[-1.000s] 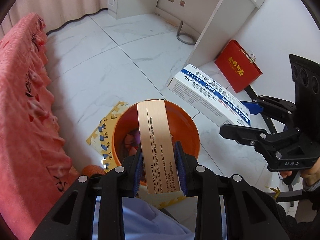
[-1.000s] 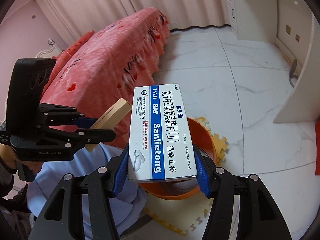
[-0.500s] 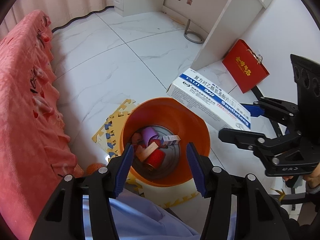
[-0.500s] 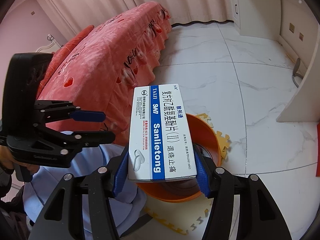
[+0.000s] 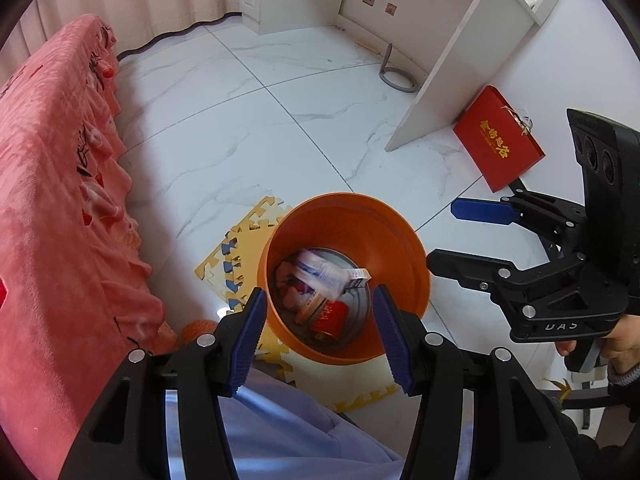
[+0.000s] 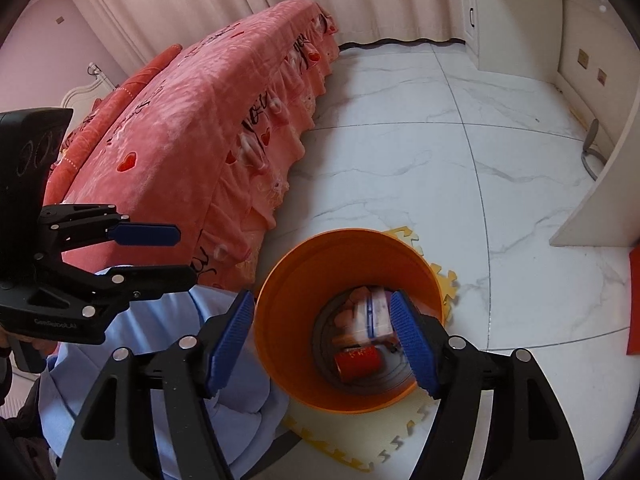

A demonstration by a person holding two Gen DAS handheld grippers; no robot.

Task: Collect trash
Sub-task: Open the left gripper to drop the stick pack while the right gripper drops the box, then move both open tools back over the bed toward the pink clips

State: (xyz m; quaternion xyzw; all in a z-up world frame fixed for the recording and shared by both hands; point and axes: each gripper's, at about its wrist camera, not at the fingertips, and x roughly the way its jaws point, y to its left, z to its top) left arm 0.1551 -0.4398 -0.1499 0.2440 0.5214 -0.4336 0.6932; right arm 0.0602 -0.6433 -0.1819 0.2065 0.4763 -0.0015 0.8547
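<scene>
An orange bin [image 5: 400, 248] stands on the floor on a yellow foam mat; it also shows in the right wrist view [image 6: 288, 300]. Inside lie several pieces of trash, among them a red can [image 5: 330, 318] and the blurred white and blue medicine box [image 5: 320, 272], seen also in the right wrist view [image 6: 376, 314]. My left gripper [image 5: 320, 336] is open and empty above the bin's near rim. My right gripper [image 6: 324, 344] is open and empty above the bin; it shows at the right of the left wrist view [image 5: 472, 236].
A bed with a pink cover [image 6: 200, 120] stands left of the bin. A white desk panel [image 5: 448, 68] and a red gift bag [image 5: 498, 148] are at the far right. White marble floor [image 5: 240, 120] lies beyond the bin. My blue-clothed lap [image 5: 288, 432] is below.
The left gripper opened and dropped the tan box into the bin. The right gripper then opened and the white and blue box fell into the bin.
</scene>
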